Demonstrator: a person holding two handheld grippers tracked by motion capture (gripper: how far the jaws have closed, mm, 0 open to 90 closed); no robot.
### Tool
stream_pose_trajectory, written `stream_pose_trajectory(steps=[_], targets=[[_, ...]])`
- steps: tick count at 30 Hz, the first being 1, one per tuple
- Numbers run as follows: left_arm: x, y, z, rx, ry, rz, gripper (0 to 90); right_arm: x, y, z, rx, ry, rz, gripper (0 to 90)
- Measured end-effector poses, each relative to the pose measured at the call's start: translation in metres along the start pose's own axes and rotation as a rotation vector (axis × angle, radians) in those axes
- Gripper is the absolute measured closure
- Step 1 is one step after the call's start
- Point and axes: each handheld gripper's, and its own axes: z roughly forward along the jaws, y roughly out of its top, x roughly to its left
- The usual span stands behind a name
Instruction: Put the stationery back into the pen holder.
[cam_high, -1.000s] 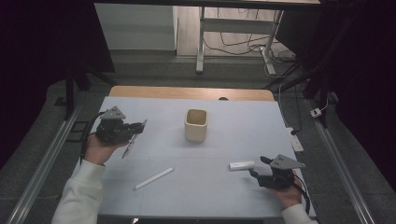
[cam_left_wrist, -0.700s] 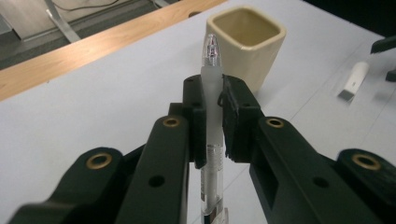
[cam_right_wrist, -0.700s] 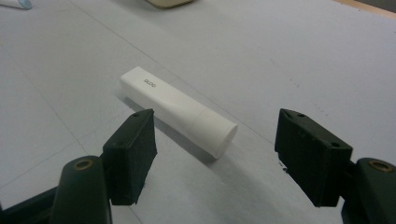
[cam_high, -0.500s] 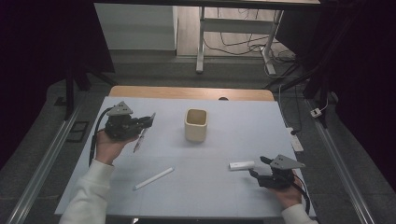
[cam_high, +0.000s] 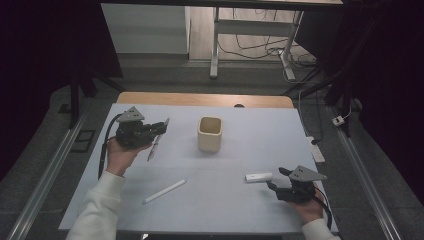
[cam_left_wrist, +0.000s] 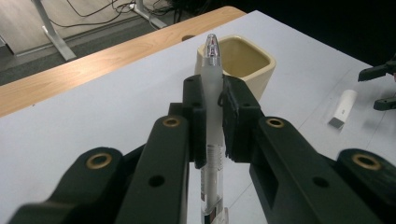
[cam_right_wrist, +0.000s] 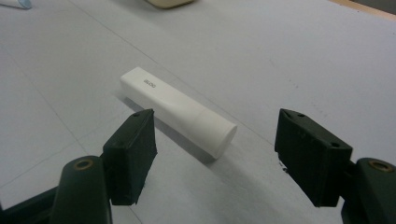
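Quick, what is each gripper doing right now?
Left gripper: closed on the pen.
Right gripper: open, holding nothing, white tube on the table between its jaws.

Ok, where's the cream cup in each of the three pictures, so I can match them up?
High view: the cream cup stands at mid-table, between the two grippers.
Left gripper view: upper middle, just behind the clamped pen.
Right gripper view: a sliver of its base at the top edge.
Shared landmark: the white tube, at right, central.
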Motion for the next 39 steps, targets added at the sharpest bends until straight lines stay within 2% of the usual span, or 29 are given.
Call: stream_pose_trajectory(steps=[9,16,19,25,28,32,39], targets=[[-0.001,0.005,0.006,-0.025,-0.013,-0.002,79.7,0.000,0.000,0.000,0.000,0.002,0.001,28.9],[-0.002,0.010,0.017,-0.022,-0.018,0.011,79.7,0.000,0.000,0.000,0.001,0.001,0.000,29.0],[-0.002,0.012,0.024,-0.033,-0.039,0.015,79.7,0.000,0.000,0.000,0.004,-0.004,0.000,29.0],[-0.005,0.017,0.039,-0.025,-0.057,0.019,79.6,0.001,0.000,0.000,0.002,-0.005,-0.003,29.0],[-0.007,0.023,0.043,-0.028,-0.066,0.022,79.6,0.000,0.000,0.000,-0.002,-0.005,-0.002,29.0],[-0.008,0.031,0.048,-0.046,-0.099,0.012,79.6,0.001,0.000,0.000,-0.001,-0.003,-0.002,29.1],[-0.011,0.042,0.055,-0.057,-0.114,0.008,79.6,0.001,0.000,-0.001,-0.007,-0.002,0.002,29.1]])
